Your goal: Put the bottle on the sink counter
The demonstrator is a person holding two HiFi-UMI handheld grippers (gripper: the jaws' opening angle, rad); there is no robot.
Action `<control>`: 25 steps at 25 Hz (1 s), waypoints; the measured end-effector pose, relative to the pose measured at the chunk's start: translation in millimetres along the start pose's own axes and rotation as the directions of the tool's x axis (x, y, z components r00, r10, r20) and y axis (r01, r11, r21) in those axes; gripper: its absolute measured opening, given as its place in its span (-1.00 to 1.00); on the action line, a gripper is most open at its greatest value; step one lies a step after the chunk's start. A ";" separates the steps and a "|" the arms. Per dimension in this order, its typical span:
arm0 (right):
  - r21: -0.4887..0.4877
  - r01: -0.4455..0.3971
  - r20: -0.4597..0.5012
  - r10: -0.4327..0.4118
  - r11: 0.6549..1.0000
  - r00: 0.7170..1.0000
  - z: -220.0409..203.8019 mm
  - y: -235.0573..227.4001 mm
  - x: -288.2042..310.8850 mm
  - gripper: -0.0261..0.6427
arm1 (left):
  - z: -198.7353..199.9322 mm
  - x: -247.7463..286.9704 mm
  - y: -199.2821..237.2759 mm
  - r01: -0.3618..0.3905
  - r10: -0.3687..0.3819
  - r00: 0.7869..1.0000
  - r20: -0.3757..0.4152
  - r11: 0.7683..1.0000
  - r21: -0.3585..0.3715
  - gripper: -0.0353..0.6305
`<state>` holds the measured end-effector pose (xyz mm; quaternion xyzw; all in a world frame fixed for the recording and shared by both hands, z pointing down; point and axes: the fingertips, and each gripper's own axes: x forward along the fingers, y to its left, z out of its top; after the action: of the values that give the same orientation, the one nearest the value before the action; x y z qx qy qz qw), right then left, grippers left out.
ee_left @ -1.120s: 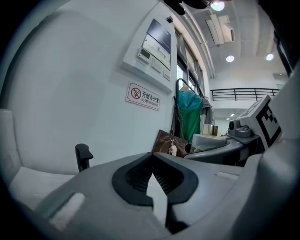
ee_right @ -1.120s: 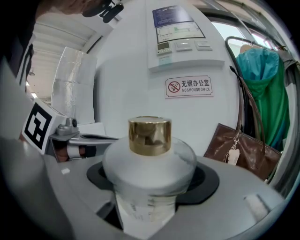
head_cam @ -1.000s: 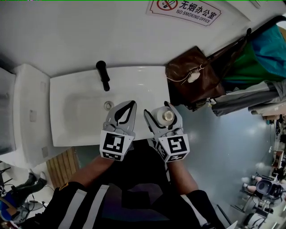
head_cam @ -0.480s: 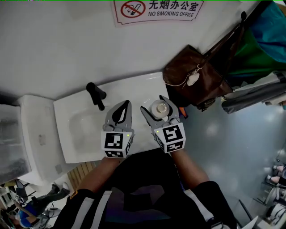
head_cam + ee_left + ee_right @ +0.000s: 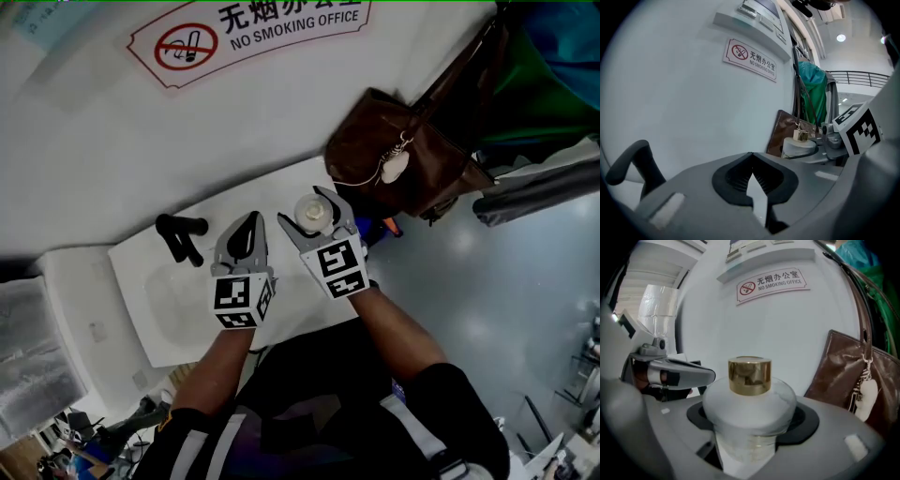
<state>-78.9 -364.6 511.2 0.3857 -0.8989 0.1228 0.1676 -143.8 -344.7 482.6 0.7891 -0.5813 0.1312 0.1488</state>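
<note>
Black faucet (image 5: 180,236) sits on the left of the sink counter (image 5: 291,302). Left gripper (image 5: 251,221): jaws together, empty, over the basin. Right gripper (image 5: 314,217): clamped on the white gold-capped bottle (image 5: 749,399), upright, over the counter's right rear corner, beside the brown bag (image 5: 403,164). Transport looks about done; set-down and release remain.

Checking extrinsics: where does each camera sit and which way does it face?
Head view: on the person's head, facing steeply down at the sink; shows both forearms, the shut left gripper and the right gripper clamping the bottle.
Left gripper view: on that gripper, looking along its shut jaws at the no-smoking sign; right gripper at right.
Right gripper view: on that gripper, facing the wall, bottle between its jaws; left gripper at left.
Shared: sign, bottle, brown bag in all three.
</note>
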 end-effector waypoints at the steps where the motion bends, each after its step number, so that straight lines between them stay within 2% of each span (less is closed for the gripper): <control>1: -0.004 -0.004 -0.012 0.004 1.000 1.000 -3.9 -3.8 6.5 0.09 | -2.5 6.9 1.0 -0.005 0.005 1.000 -0.008 1.000 0.000 -0.90; 11: -0.004 -0.042 -0.094 0.042 0.999 0.995 -31.1 -26.5 60.1 0.09 | -34.7 54.6 17.4 -0.056 0.054 0.995 -0.088 0.998 -0.030 -0.90; 25: -0.007 -0.061 -0.145 0.060 0.998 0.988 -51.3 -32.5 100.5 0.09 | -58.0 70.6 39.2 -0.091 0.086 0.984 -0.154 0.995 -0.031 -0.90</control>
<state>-109.4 -434.1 600.8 0.3474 -0.8963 0.1503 0.2310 -162.8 -395.2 566.0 0.7472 -0.6052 0.1864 0.2016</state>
